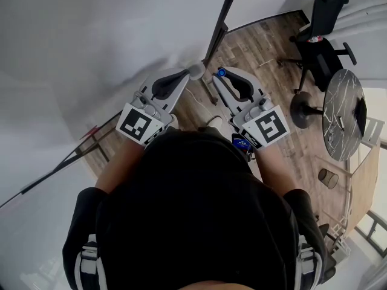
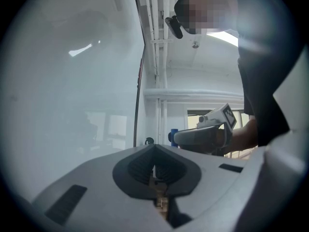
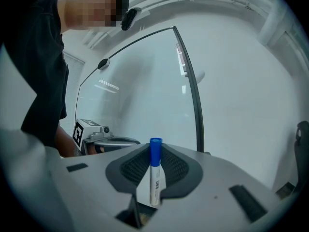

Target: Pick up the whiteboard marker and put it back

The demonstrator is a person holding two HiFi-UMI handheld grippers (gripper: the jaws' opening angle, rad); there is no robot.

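Note:
The whiteboard marker [image 3: 154, 175], white with a blue cap, stands upright between the pads of my right gripper [image 3: 153, 170], which is shut on it. In the head view its blue cap [image 1: 221, 72] shows at the tip of the right gripper [image 1: 225, 80]. My left gripper [image 1: 192, 72] is level beside it, shut, with nothing between its pads [image 2: 145, 168]. From the left gripper view the right gripper [image 2: 179, 137] and the blue cap [image 2: 172, 137] lie just to the right. Both grippers point toward the large whiteboard [image 1: 91, 47], close to its dark edge [image 3: 193, 95].
The whiteboard's dark frame post [image 1: 221, 17] rises just beyond the grippers. A black office chair [image 1: 320, 35] and a round dark table [image 1: 343, 113] stand at the right on the wooden floor [image 1: 266, 47]. A small bin [image 1: 328, 178] sits below the table.

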